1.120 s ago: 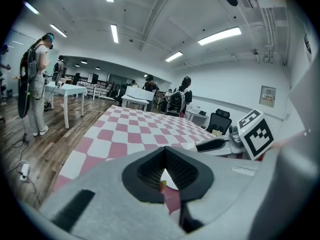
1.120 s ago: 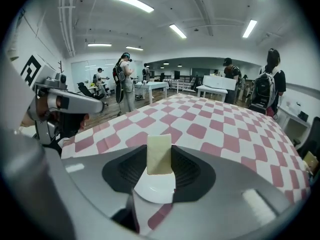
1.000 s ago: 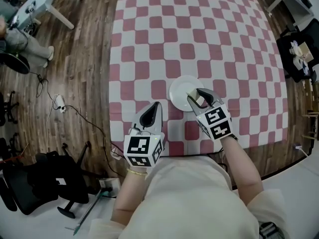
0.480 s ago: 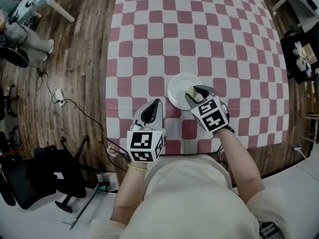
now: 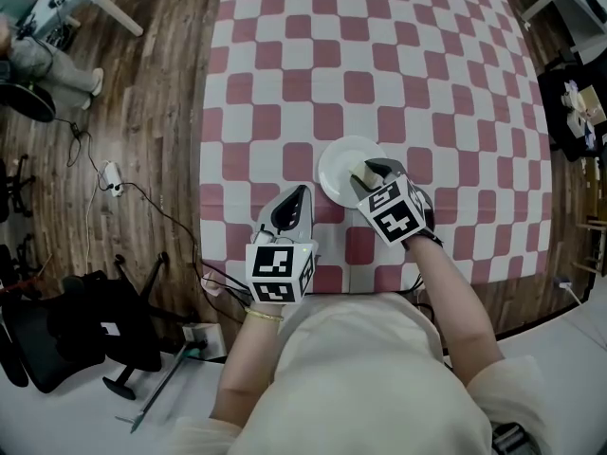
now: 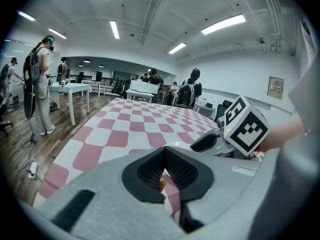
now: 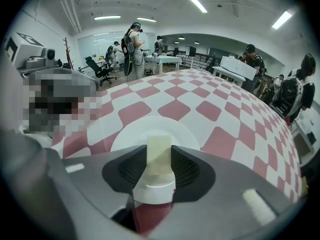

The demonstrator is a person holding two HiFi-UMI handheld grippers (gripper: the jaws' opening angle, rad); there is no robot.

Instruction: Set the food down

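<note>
1. Clearly, the right gripper point(image 5: 373, 174) is pinching the food point(image 7: 159, 154), a pale block. Its jaws are standing wide, with the pads pressing on the block's two flat sides.
2. The food is sticking out beyond the jaw tips. Its long axis is running along the line the gripper is pointing, down and away toward the plate point(image 7: 120, 136).
3. In the head view the block is hanging over the lower right part of the plate, near the frame's centre. Whether its far end is touching the plate I cannot tell.
4. The left gripper point(image 5: 291, 203) is waiting just to the lower left of the plate, jaws brought together and holding nothing. A tiny yellow speck at their seam is possibly only a mark. The right gripper is much the nearer to the plate.
5. The plate is sitting near the lower edge of a red-and-white checked cloth point(image 5: 379, 55), which is lying flat.
6. A wood floor point(image 5: 152, 112) is showing at the left of the frame, with a black chair point(image 5: 57, 339) at the lower left. People point(image 6: 40, 84) and white tables point(image 6: 77, 87) are standing far back in the gripper views.
</note>
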